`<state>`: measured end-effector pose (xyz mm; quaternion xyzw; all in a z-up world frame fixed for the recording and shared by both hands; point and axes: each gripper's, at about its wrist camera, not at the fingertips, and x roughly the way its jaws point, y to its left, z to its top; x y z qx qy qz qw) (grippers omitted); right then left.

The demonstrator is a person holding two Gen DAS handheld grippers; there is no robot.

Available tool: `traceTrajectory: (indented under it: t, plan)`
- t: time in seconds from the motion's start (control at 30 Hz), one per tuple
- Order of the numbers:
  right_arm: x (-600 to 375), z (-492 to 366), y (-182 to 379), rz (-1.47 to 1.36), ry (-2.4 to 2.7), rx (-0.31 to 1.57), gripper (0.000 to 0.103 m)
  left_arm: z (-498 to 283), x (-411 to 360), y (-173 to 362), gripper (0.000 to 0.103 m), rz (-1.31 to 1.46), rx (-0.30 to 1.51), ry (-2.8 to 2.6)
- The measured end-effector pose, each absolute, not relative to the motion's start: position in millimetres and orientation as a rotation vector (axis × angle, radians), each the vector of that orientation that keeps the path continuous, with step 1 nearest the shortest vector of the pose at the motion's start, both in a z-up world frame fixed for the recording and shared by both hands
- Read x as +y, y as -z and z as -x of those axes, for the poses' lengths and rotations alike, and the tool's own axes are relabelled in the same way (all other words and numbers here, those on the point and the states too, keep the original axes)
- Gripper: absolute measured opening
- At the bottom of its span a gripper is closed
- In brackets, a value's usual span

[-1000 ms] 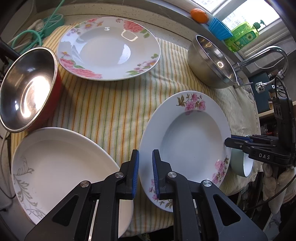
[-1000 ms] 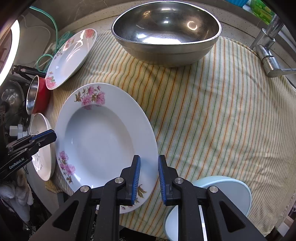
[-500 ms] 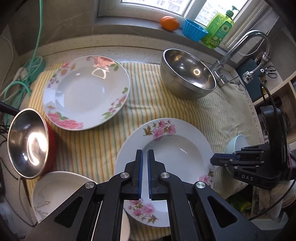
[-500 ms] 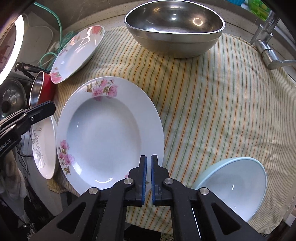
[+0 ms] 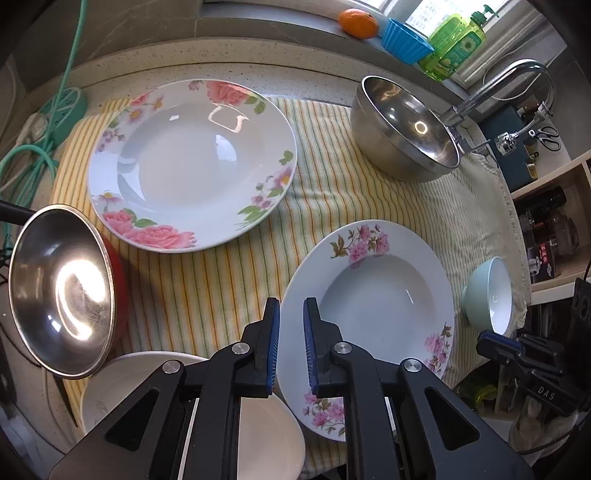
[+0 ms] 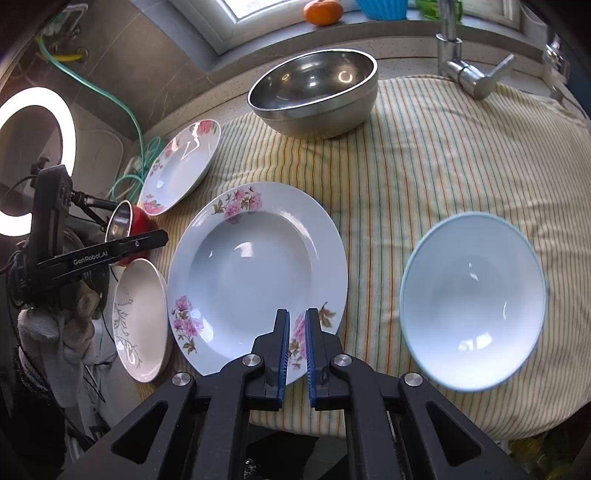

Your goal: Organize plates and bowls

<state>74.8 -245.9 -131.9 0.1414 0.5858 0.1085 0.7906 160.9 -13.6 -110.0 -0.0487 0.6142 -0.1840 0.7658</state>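
Porcelain pink-flowered plate (image 6: pixel 258 273) lies flat on striped cloth (image 6: pixel 424 155), just ahead of right gripper (image 6: pixel 295 343) | jaws slightly apart, empty | left gripper (image 5: pixel 291 347) beside its rim, likewise | right nearer.

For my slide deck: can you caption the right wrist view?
Right gripper, slightly open and empty, hovers over the near rim of a pink-flowered plate; light blue bowl alongside on striped cloth.

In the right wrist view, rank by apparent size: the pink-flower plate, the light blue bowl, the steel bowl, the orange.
1. Pink-flower plate
2. Light blue bowl, though nearness inflates it
3. Steel bowl, similar and farther; ranking unsure
4. Orange
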Motion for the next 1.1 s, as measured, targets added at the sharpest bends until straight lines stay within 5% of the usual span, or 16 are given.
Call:
traceTrajectory:
  t: [0.2,1.1]
  plan:
    - [-248.1,-43.2,146.2,-0.373,-0.154,1.238,0.019,-171.3,-14.9,114.6,0.011,0.086,1.349,0.429]
    - [-247.5,-48.6,176.5,-0.475,-0.096,1.217,0.020,-182.2,-23.2,133.3,0.018,0.081,1.395,0.503]
